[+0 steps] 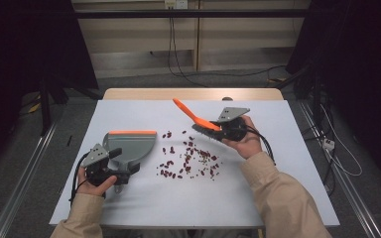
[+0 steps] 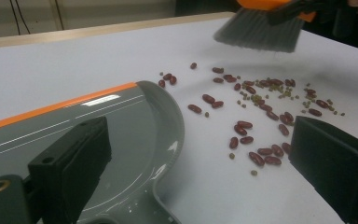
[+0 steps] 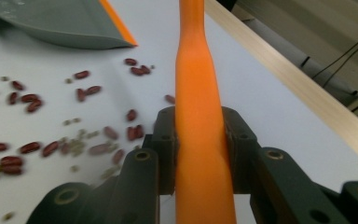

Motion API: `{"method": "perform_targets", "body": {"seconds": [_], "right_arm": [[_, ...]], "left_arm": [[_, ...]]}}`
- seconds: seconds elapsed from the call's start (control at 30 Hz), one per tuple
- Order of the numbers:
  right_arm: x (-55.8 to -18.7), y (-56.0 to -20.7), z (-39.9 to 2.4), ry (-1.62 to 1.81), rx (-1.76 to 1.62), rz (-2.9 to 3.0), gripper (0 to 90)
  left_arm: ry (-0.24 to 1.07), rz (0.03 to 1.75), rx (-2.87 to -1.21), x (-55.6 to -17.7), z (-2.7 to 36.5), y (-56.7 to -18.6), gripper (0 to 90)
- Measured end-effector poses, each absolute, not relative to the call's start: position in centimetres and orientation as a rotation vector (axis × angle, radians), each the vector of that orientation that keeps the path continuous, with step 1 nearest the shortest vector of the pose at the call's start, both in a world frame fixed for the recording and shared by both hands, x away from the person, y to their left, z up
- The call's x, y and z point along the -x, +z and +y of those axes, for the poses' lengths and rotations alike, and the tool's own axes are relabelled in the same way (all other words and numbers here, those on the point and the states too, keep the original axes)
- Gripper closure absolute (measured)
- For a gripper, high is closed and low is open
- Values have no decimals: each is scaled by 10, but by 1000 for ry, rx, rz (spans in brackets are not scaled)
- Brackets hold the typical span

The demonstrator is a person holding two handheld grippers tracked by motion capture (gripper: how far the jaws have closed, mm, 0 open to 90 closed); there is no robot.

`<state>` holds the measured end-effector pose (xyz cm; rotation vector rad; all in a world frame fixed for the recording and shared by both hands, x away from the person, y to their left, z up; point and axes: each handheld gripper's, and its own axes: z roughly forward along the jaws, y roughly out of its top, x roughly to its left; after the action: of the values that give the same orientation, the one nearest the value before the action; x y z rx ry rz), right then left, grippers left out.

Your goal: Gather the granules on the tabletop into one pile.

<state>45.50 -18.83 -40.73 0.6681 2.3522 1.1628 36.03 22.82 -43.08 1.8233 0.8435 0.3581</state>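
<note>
Right tongs (image 3: 200, 140) clamped tight on the orange brush handle (image 3: 198, 93); bristles (image 2: 258, 30) hang clear of the bench (image 1: 278, 198), upper right in the left gripper view. Left tongs (image 2: 200, 158) stand wide open in that view; whether they grip the grey dustpan (image 1: 129, 144) we can't tell. Beans (image 1: 188, 158) lie scattered mid-frame, right of the pan. We'd drop the bristles behind the far beans, sweep short strokes toward the pan's orange lip (image 1: 133, 132), and keep that lip flat down.

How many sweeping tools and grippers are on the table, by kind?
Brush: 1
Dustpan: 1
Gripper: 2, left gripper and right gripper
Total: 4
The beans are scattered, too many and too small to count.
</note>
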Motion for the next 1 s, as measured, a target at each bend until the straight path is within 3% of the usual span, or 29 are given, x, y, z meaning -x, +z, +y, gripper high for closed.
{"method": "perform_targets", "body": {"seconds": [0.27,0.77,1.0], "right_arm": [[-478,-433,-173,1085,-647,2401,709],[-434,-426,-161,1059,-385,2572,707],[-435,-417,-165,1125,-437,2506,710]], "left_arm": [[356,846,-1816,-361,230,-431,54],[364,848,-1804,-360,230,-429,55],[370,846,-1801,-359,230,-428,55]]}}
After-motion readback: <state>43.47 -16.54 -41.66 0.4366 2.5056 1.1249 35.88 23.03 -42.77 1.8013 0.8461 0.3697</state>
